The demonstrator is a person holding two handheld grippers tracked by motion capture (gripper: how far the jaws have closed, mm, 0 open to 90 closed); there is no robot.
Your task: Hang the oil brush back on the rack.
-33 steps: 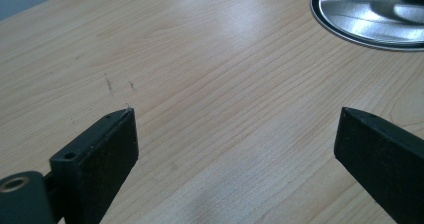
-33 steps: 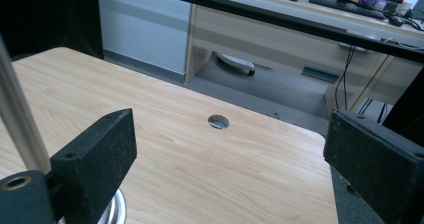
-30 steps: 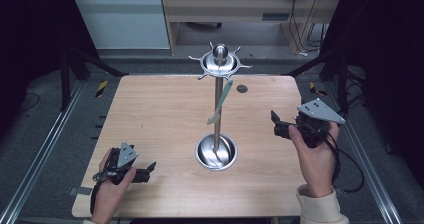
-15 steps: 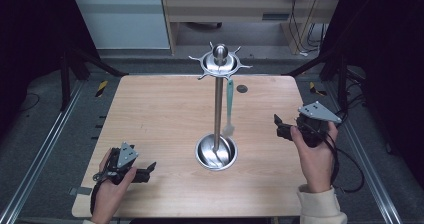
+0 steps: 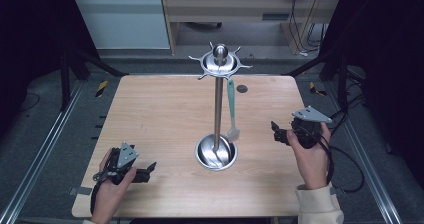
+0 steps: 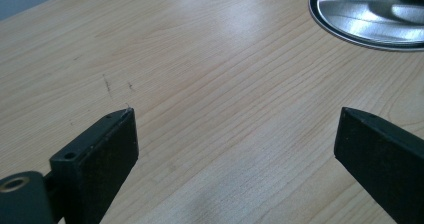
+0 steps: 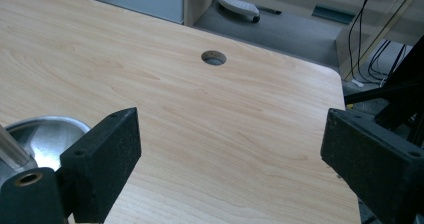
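A metal stand (image 5: 218, 101) rises from a round steel base (image 5: 216, 155) at the middle of the wooden table (image 5: 160, 109); its top is a ring of hooks (image 5: 220, 63). A teal-handled utensil (image 5: 231, 101) hangs straight down from one hook on the right side, its pale head just above the base. My left gripper (image 5: 149, 170) rests open near the front left edge, its jaws pointing at the base (image 6: 370, 14); nothing is between its jaws (image 6: 235, 115). My right gripper (image 5: 276, 130) is open to the right of the stand, and empty (image 7: 230, 115).
A small round hole (image 5: 242, 88) (image 7: 213, 57) sits in the table behind the stand. The base (image 7: 45, 131) and pole (image 7: 12, 154) lie at the lower left of the right gripper view. Cables (image 5: 350, 164) and dark frame rails surround the table.
The utensil, tilted left a second ago, now hangs straight down from its hook. My right gripper has drawn back a little toward the person. The left gripper has stayed put.
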